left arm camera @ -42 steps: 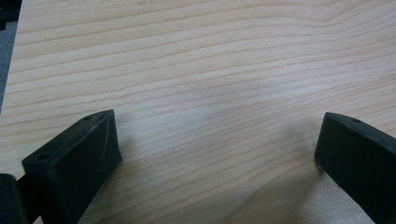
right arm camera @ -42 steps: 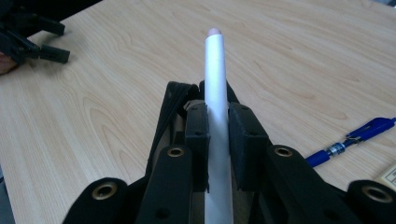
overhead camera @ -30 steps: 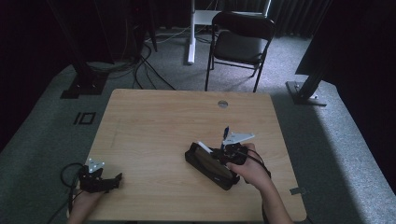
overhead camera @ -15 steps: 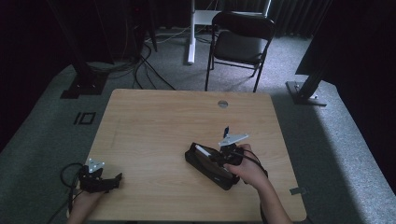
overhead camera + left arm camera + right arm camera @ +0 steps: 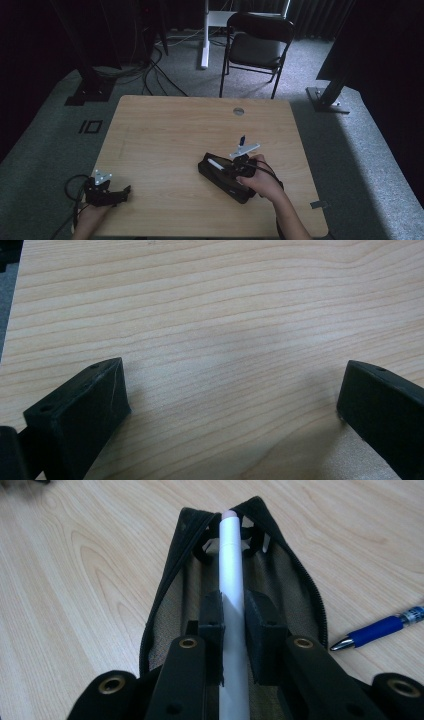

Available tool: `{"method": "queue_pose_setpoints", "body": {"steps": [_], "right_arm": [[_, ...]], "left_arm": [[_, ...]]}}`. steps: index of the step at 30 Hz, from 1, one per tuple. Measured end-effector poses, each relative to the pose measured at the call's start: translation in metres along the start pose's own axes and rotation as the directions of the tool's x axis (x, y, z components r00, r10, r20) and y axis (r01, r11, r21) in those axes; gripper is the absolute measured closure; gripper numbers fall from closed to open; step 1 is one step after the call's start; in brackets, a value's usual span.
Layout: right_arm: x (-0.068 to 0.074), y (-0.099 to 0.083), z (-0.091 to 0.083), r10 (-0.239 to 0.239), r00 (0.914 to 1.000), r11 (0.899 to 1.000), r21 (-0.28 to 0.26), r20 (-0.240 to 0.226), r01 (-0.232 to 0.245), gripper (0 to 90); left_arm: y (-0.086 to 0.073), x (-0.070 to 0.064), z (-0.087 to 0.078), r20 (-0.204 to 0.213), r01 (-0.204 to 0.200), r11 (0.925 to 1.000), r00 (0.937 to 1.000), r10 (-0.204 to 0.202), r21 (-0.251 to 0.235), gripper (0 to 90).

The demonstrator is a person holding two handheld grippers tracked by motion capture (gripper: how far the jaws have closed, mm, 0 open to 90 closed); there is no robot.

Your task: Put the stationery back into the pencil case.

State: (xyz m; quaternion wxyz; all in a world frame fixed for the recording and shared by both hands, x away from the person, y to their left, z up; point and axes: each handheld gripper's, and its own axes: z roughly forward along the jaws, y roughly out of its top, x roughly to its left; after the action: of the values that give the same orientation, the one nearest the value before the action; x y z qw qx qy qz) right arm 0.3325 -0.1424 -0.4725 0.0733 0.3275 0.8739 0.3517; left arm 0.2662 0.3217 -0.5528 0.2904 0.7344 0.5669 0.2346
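Unbranded white pen (image 5: 231,575), clamped over black mesh pouch (image 5: 172,595), no writing legible

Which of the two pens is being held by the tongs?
The white pen, clamped over the open black mesh pencil case; the blue pen lies loose on the table.

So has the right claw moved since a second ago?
Yes, slightly. In the high view the right claw, shut on the white pen, has shifted toward the near table edge, over the open black pencil case.
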Motion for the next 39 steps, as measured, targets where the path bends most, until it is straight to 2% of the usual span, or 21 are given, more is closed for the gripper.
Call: {"method": "queue_pose_setpoints", "body": {"steps": [22, 29, 39], "right_arm": [[0.006, 0.006, 0.020, -0.036, 0.9986, 0.996, 0.080, 0.039, 0.033, 78.5], [0.008, 0.009, 0.030, -0.054, 0.9976, 0.992, 0.118, 0.044, 0.049, 78.5], [0.009, 0.010, 0.040, -0.056, 0.9966, 0.988, 0.149, 0.061, 0.046, 78.5]], "left_arm": [[0.000, 0.000, 0.000, 0.000, 0.000, 1.0000, 1.0000, 0.000, 0.001, 0.3], [0.000, 0.000, 0.000, 0.000, 0.000, 1.0000, 1.0000, 0.000, 0.000, 0.3], [0.000, 0.000, 0.000, 0.000, 0.000, 1.0000, 1.0000, 0.000, 0.000, 0.3]]}}
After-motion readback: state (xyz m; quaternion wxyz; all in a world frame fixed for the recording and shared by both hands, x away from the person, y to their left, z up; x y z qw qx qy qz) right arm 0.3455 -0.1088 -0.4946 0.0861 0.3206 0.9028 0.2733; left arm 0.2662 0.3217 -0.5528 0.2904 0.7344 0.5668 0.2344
